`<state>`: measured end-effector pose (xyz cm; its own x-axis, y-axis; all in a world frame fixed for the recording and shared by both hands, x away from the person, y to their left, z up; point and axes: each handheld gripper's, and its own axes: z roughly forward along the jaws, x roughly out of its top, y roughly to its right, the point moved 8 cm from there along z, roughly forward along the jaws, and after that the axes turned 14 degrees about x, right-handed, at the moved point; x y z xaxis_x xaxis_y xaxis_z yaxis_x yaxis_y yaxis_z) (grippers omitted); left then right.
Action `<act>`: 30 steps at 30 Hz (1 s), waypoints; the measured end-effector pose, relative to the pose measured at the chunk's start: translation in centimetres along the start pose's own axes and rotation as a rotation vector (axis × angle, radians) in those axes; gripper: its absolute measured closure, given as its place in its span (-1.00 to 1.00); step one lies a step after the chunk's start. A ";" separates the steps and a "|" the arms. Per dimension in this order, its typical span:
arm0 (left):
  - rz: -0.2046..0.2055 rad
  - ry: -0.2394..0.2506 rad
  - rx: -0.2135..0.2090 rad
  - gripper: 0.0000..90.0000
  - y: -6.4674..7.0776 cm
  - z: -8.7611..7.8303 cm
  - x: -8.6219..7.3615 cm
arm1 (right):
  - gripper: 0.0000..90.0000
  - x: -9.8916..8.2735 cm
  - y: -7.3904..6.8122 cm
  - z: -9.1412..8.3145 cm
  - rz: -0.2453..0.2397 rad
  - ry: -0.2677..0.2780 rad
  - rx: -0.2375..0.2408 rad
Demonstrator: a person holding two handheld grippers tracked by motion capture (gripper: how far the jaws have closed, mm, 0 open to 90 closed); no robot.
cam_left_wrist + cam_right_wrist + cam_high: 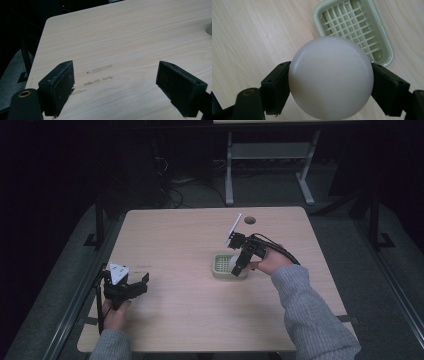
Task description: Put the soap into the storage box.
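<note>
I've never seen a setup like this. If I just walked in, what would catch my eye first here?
Probably the smooth white ball, clamped between the black jaws of the right gripper just above a pale green tray with a grid floor, near the middle of the wooden table. Next, the left gripper at the table's near left edge, jaws wide apart and holding nothing.

No text, label, brand, number or sign can be read anywhere in these views. The pale wooden surface carries only faint tape-like smudges, without lettering. The white ball and the green slotted tray are unmarked.
</note>
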<state>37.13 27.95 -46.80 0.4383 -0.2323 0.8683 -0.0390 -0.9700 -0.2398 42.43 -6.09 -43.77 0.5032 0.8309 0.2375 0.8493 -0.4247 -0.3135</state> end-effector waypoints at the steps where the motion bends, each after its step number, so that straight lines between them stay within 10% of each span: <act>1: -0.001 0.001 -0.001 -0.67 0.0 0.0 0.0 | -0.50 0.1 0.0 0.0 -0.004 -0.001 -0.001; 30: 0.004 0.003 0.002 -0.67 0.0 0.0 0.0 | -0.50 1.9 2.2 1.3 0.045 -0.005 0.008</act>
<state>37.16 27.91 -46.78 0.4355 -0.2367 0.8685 -0.0390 -0.9689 -0.2445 45.04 -4.93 -45.19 0.5397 0.8129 0.2186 0.8247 -0.4584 -0.3314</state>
